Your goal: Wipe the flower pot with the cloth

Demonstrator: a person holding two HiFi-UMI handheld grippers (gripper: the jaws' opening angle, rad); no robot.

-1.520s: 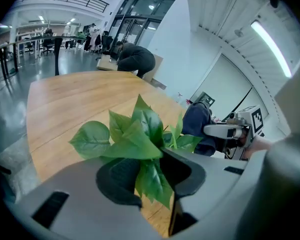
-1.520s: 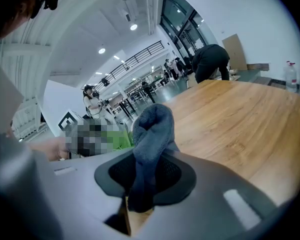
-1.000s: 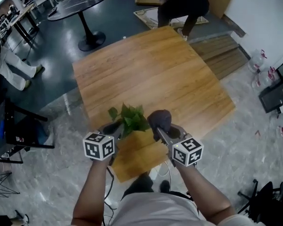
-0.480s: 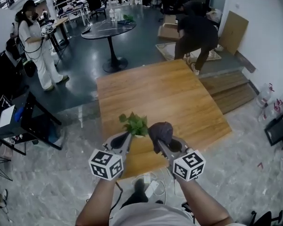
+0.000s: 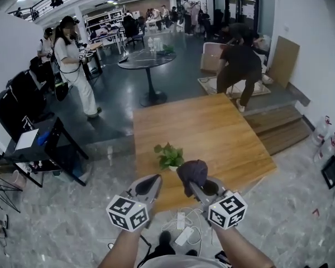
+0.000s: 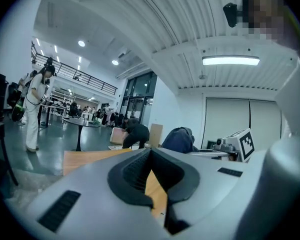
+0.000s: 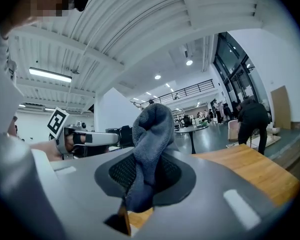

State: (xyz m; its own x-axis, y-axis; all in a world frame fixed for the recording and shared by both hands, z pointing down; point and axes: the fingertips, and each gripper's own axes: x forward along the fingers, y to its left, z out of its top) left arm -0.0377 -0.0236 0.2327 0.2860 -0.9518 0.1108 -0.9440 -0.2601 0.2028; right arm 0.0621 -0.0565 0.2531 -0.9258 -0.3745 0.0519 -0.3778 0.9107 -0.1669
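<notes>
A small leafy plant in its flower pot point(image 5: 170, 157) stands on the wooden table point(image 5: 212, 130), near the front edge. Both grippers are held level above the floor, in front of the table and apart from the pot. My left gripper point(image 5: 152, 183) is shut and empty; in the left gripper view point(image 6: 150, 158) its dark pads meet with nothing between them. My right gripper point(image 5: 195, 186) is shut on a dark grey cloth point(image 5: 192, 171), which sticks up bunched from the jaws point(image 7: 151, 129). The cloth point(image 6: 180, 139) also shows in the left gripper view.
A person in white point(image 5: 73, 66) stands at the left. Another person point(image 5: 237, 66) bends over beyond the table. A round black table point(image 5: 148, 60) is further back. A black stand point(image 5: 42, 147) is at the left, cables point(image 5: 181, 230) lie on the floor below me, and wooden steps point(image 5: 282, 128) are at the right.
Both grippers have risen and drawn back from the plant, which stays on the table. The left gripper, earlier at the plant, is now clear of it. The view has tilted up.
</notes>
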